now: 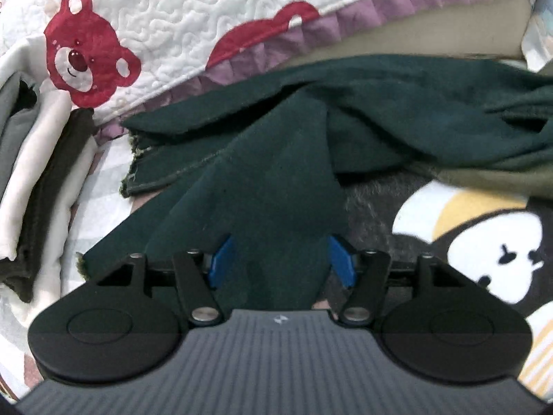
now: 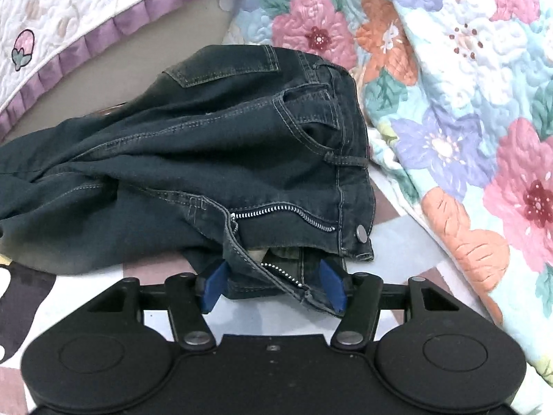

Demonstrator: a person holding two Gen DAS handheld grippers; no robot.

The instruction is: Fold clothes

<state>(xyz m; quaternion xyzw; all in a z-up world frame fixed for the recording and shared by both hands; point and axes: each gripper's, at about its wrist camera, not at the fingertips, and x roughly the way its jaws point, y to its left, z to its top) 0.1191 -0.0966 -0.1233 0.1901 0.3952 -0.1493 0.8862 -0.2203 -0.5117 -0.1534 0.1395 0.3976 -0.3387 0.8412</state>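
A pair of dark blue jeans (image 2: 214,145) lies crumpled on the bed, with the waistband, the open zip (image 2: 283,214) and the metal button (image 2: 361,232) toward the right wrist view. My right gripper (image 2: 273,287) is open, its blue pads (image 2: 212,288) on either side of the loose fly flap. In the left wrist view the jeans' legs (image 1: 283,173) stretch away, with a frayed hem (image 1: 138,169) at the left. My left gripper (image 1: 281,259) is open too, and a strip of trouser leg runs between its blue pads (image 1: 340,259) without being pinched.
A folded stack of white, grey and dark clothes (image 1: 38,180) lies at the left. The white quilt with red bears (image 1: 86,52) and a purple frill lies behind. A floral quilt (image 2: 466,121) is heaped at the right. A blanket with a cartoon print (image 1: 484,252) covers the bed.
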